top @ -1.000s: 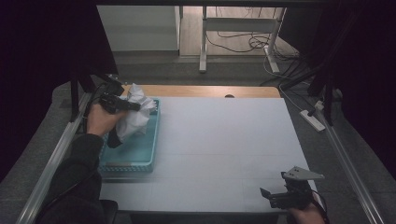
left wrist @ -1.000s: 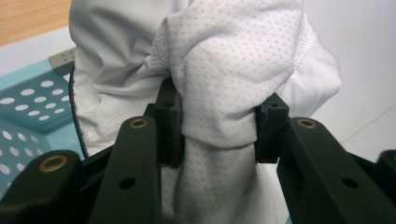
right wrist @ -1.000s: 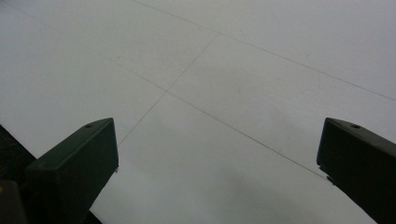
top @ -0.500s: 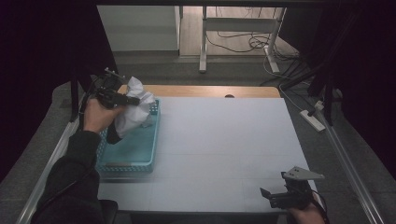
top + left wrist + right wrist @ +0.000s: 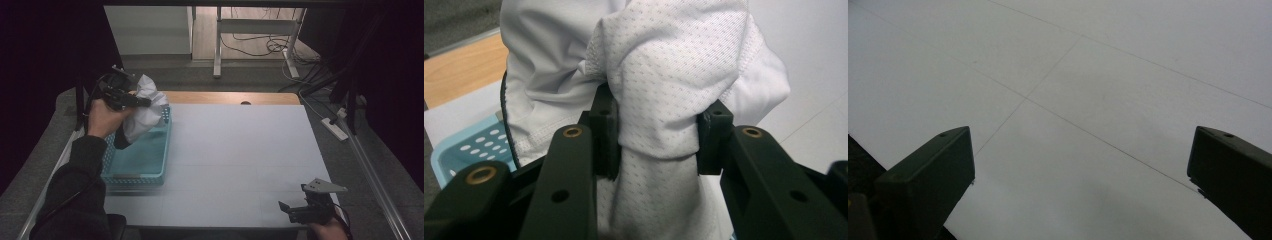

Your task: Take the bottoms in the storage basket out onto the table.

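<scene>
So your left claw is clamped tight on the white mesh garment, pads biting into a bunched fold of it from both sides. From the high view the garment hangs off that claw above the far end of the teal basket, with its lower end dangling down toward the basket's inside. The basket sits along the left edge of the bench, running from near the far-left corner toward you. Your right claw is parked low at the near-right corner of the bench, well apart from everything else. In the right gripper view its jaws stand wide apart with just bare white bench between them.
</scene>
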{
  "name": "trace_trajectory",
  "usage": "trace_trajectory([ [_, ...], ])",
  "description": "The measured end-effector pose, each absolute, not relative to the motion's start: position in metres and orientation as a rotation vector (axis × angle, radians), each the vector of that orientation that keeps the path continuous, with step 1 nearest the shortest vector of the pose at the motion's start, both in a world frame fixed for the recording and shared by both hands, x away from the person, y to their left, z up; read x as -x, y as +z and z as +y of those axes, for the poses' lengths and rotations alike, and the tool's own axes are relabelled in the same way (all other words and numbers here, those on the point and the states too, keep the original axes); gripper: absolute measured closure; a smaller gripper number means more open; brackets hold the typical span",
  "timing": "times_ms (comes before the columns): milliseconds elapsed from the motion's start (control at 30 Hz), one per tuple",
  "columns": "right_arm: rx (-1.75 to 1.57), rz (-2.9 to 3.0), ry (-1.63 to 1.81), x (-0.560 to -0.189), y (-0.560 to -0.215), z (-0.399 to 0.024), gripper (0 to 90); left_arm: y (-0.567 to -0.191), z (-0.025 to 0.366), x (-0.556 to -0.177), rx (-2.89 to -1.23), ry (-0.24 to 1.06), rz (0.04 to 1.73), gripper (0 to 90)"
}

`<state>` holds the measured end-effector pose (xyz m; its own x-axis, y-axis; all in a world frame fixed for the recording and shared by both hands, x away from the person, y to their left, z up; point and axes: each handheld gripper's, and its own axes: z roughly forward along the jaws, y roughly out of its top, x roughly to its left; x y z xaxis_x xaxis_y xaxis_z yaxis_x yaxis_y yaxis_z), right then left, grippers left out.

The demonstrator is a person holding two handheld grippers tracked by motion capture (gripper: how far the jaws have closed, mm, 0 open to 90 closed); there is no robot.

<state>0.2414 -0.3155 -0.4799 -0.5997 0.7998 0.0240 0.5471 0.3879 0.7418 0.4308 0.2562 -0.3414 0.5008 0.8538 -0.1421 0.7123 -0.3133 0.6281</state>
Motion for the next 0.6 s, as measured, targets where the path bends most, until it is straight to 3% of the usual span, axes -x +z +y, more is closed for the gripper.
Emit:
trace_trajectory([
  [600, -1.171, 2.313, 1.048, -0.241, -0.480, -0.316, 0.0, -0.312, 0.240, -0.425, -2.089, 0.300, 1.193, 62.1],
])
